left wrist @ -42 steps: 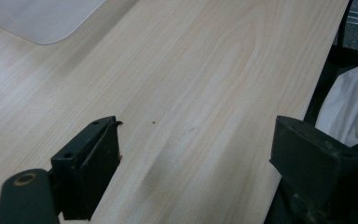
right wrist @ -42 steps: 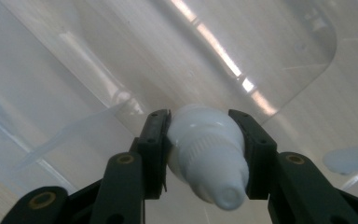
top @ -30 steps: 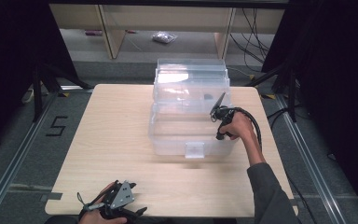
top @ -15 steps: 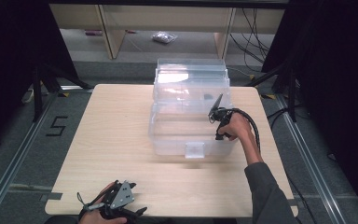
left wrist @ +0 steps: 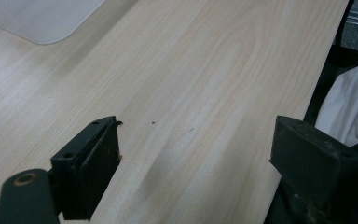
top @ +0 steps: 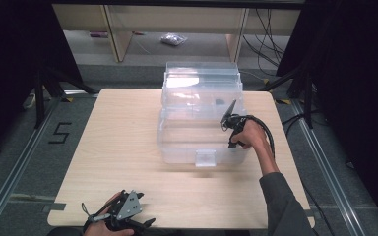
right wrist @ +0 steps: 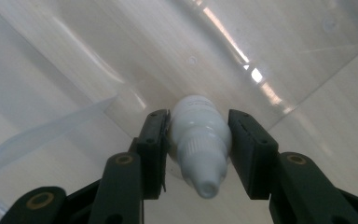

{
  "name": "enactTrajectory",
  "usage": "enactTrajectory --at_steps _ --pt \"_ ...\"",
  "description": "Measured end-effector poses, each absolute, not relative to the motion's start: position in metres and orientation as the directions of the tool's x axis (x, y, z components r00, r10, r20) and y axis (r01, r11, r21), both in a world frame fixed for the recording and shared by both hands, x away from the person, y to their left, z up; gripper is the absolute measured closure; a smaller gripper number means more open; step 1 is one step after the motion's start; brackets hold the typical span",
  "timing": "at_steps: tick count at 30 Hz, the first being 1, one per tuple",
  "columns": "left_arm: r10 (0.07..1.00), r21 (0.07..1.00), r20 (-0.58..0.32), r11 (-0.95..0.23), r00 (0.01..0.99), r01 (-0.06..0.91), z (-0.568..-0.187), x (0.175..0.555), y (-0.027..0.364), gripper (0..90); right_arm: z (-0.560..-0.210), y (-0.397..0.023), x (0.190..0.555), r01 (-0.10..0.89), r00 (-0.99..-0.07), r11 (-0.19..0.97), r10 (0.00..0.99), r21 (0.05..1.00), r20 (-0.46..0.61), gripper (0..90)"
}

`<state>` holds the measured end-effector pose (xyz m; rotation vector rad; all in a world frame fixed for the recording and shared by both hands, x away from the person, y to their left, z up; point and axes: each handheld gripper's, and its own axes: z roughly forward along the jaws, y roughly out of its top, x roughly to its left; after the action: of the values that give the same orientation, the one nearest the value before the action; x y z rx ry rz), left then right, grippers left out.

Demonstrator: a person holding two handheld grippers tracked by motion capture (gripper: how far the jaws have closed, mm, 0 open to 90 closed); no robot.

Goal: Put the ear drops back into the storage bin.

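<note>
Two grippers going here, one in each hand. My right gripper (top: 228,118) is up at the right side of the clear plastic bin (top: 200,118), which sits on the far middle of the tabletop (top: 123,137). Its fingers (right wrist: 154,149) are clenched on a small white dropper bottle (right wrist: 199,144), one pad on each side of the body. In the right gripper view the bottle's nozzle end points back toward the camera and its flat base faces away, toward the bin's clear wall and floor. So the bottle is off the tabletop, pinched between my right fingers inside or just over the bin's right side; can't tell exactly which from the high view, since the plastic is see-through and the bottle itself is too small to make out there.

My left gripper (top: 120,216) is way back at the near edge of the tabletop, well apart from the bin. Its fingers (left wrist: 93,163) are spread wide with nothing but bare wood grain between them. In the left gripper view there's a rounded corner of the bin at the top left, and a bit of white cloth (left wrist: 349,107) past the tabletop's edge on the right.

The bin has a small latch tab (top: 205,158) on its near wall, facing me.
</note>
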<state>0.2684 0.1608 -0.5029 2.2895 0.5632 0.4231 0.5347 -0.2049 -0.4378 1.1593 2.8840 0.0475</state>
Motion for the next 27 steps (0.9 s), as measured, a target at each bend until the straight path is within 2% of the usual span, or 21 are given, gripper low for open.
enactTrajectory --at_steps 3,4,6,10,14,27 --pt "0.511 0.721 0.132 -0.638 0.849 0.272 -0.503 0.268 0.161 15.1 -0.433 -0.204 0.532 0.711 -0.700 0.700 0.714 0.067 -0.020 53.8" --pt "0.509 0.720 0.135 -0.639 0.850 0.268 -0.503 0.268 0.161 15.1 -0.428 -0.208 0.535 0.662 -0.744 0.744 0.667 0.095 -0.043 51.8" --pt "0.514 0.730 0.117 -0.625 0.850 0.277 -0.503 0.268 0.160 15.1 -0.422 -0.203 0.528 0.738 -0.670 0.668 0.742 0.091 -0.021 47.0" --pt "0.510 0.722 0.132 -0.637 0.850 0.270 -0.503 0.268 0.161 15.1 -0.412 -0.205 0.526 0.741 -0.663 0.659 0.749 0.130 -0.016 41.3" --pt "0.513 0.734 0.117 -0.622 0.851 0.274 -0.504 0.268 0.160 15.1 -0.396 -0.210 0.519 0.725 -0.662 0.643 0.750 0.248 -0.010 33.7" --pt "0.512 0.728 0.123 -0.629 0.850 0.273 -0.504 0.268 0.160 15.1 -0.368 -0.214 0.495 0.685 -0.671 0.627 0.741 0.371 -0.013 30.5"
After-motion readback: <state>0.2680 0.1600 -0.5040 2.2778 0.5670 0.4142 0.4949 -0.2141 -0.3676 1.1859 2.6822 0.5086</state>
